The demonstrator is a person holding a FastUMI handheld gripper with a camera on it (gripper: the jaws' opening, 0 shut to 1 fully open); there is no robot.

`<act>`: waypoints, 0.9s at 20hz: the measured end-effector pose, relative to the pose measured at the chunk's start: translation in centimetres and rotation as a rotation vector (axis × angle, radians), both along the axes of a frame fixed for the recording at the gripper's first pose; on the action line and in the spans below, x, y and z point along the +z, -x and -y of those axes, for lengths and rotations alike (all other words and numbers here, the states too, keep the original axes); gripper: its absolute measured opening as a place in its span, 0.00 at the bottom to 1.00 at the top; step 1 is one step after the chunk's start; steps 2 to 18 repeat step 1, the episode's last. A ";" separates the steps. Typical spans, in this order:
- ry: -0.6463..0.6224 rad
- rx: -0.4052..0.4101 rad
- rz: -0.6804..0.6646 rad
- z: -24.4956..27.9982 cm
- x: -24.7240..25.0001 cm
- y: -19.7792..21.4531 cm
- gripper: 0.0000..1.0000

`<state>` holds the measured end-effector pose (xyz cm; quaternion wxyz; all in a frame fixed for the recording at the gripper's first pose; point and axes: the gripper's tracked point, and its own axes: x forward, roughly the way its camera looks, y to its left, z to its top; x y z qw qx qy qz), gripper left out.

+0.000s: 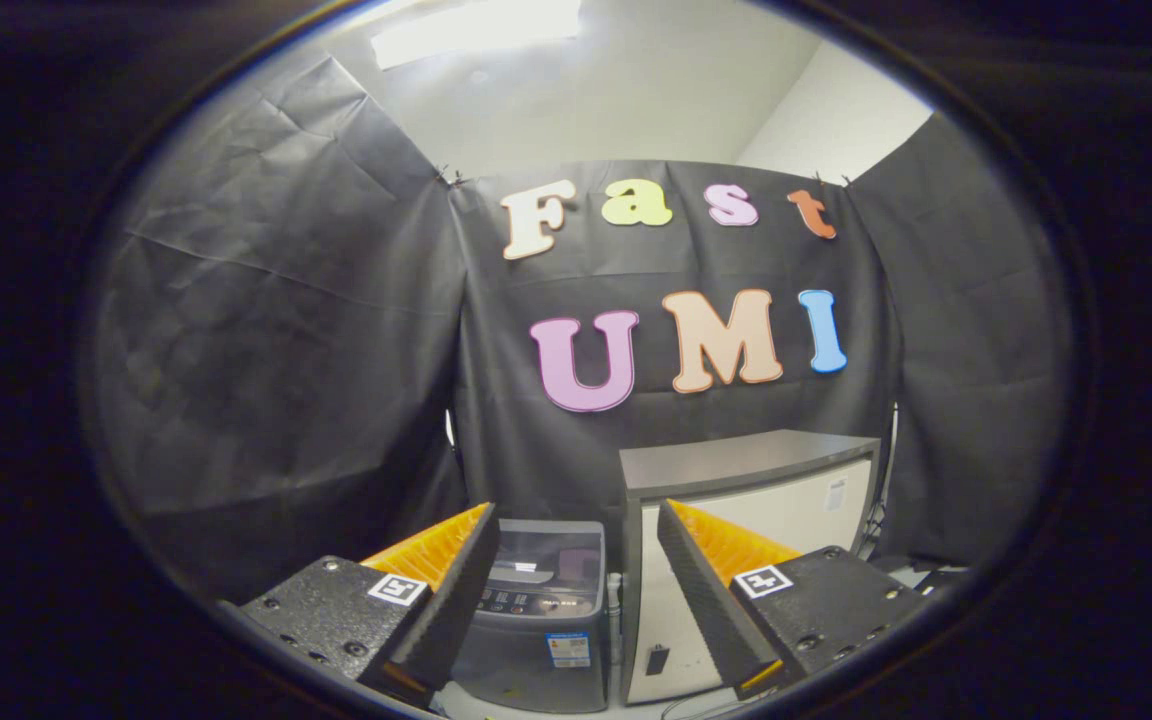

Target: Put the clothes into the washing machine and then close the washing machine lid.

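- The small grey top-loading washing machine (pixel 546 610) stands on the floor, ahead of the fingers and in the gap between them, nearer the left finger.
- Its dark, see-through lid lies flat and closed over the top; a purplish shape shows dimly through it, too unclear to say what it is.
- A control strip with small buttons runs along the front edge of the top, and a small sticker sits low on the front face.
- The hand-held gripper (pixel 576 560) is open, its two fingers well apart and nothing between them; neither touches the machine.
- Each finger carries a square black-and-white marker tag on its upper face.
- Just right of the washing machine, close beside it, stands a pale box-shaped cabinet with a dark grey flat top (pixel 746 470); it rises higher than the machine and the right finger partly covers its front.
- A small dark handle or latch sits low on the cabinet's front.
- Black cloth (pixel 276 330) hangs behind and to both sides of the two appliances as the booth's wall.
- Above the cloth show a white wall and a bright ceiling light (pixel 476 25).
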<state>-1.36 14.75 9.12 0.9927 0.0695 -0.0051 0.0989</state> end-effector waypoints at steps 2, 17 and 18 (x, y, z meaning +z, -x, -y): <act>-0.002 0.002 0.002 0.0 0.0 0.2 0.96; -0.002 0.002 0.002 0.0 0.0 0.2 0.96; -0.002 0.002 0.002 0.0 0.0 0.2 0.96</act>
